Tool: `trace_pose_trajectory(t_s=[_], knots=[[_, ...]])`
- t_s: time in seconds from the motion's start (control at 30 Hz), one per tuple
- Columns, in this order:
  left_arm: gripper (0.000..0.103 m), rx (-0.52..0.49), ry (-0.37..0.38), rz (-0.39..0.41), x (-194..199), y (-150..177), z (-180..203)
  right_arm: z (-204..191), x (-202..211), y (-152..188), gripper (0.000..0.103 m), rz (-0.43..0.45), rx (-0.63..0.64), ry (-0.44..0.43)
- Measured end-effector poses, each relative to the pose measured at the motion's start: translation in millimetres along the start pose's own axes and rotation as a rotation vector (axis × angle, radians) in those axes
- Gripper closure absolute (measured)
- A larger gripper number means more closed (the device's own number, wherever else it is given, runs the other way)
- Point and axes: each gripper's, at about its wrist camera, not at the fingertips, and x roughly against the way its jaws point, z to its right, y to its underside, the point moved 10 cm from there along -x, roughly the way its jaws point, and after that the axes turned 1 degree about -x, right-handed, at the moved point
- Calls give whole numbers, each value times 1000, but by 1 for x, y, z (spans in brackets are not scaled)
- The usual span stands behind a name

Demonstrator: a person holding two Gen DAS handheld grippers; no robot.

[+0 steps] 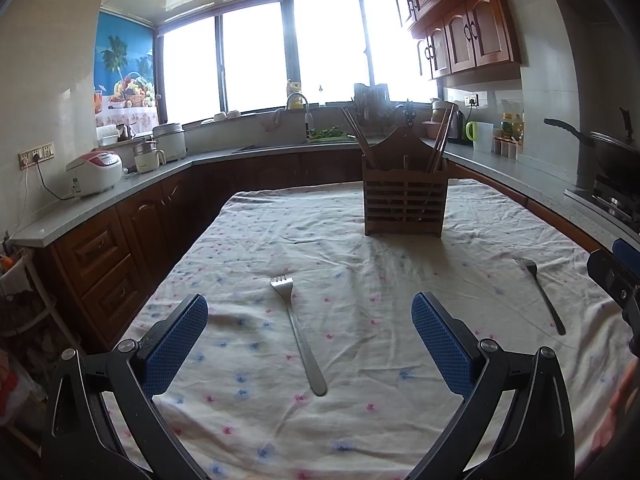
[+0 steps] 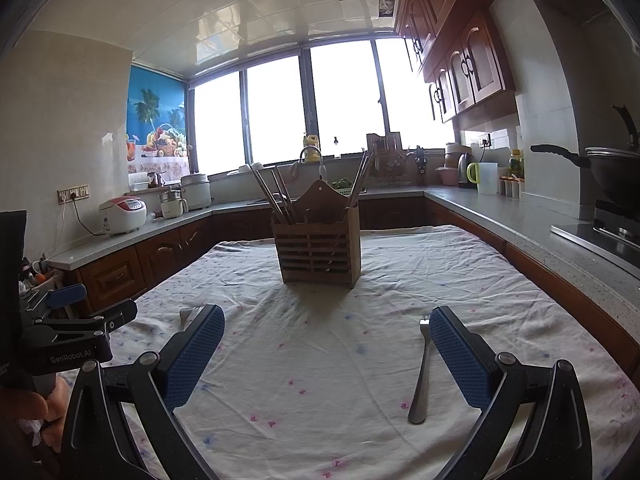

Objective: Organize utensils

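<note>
A steel fork [image 1: 298, 334] lies on the flowered tablecloth [image 1: 360, 280] between the fingers of my open, empty left gripper [image 1: 310, 312], tines pointing away. A second fork [image 1: 540, 294] lies to the right; in the right wrist view this fork [image 2: 421, 372] lies just inside the right finger of my open, empty right gripper [image 2: 326, 320]. The first fork's tines [image 2: 186, 314] peek out past the left finger. A wooden utensil holder [image 1: 405, 196] with chopsticks stands upright at the table's far middle, also shown in the right wrist view [image 2: 318, 240].
Counters wrap around the table: rice cookers [image 1: 94, 172] on the left, a sink [image 1: 296, 140] under the window, a wok [image 1: 612, 152] on the stove at right. The left gripper's body [image 2: 68, 332] shows at the right view's left edge.
</note>
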Motion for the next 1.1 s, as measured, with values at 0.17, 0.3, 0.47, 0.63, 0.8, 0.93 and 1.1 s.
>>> trace_pose_trajectory(t_s=[0.17, 0.3, 0.47, 0.63, 0.8, 0.93, 1.1], knots=[[0, -2, 3, 0, 1, -1, 1, 0, 0, 0, 0, 1, 0, 0], [0, -2, 4, -1, 2, -2, 2, -1, 1, -1, 0, 3, -1, 0], [0, -2, 6, -1, 2, -2, 2, -2, 1, -2, 0, 2, -3, -1], [0, -4, 7, -2, 3, -3, 3, -3, 2, -3, 0, 2, -5, -3], [0, -2, 8, -3, 3, -3, 3, -7, 4, -5, 0, 2, -8, -11], [0, -3, 12, -4, 3, -5, 4, -7, 4, -6, 0, 2, -9, -11], [0, -6, 13, -4, 3, -6, 5, -7, 4, -6, 0, 2, -10, -12]])
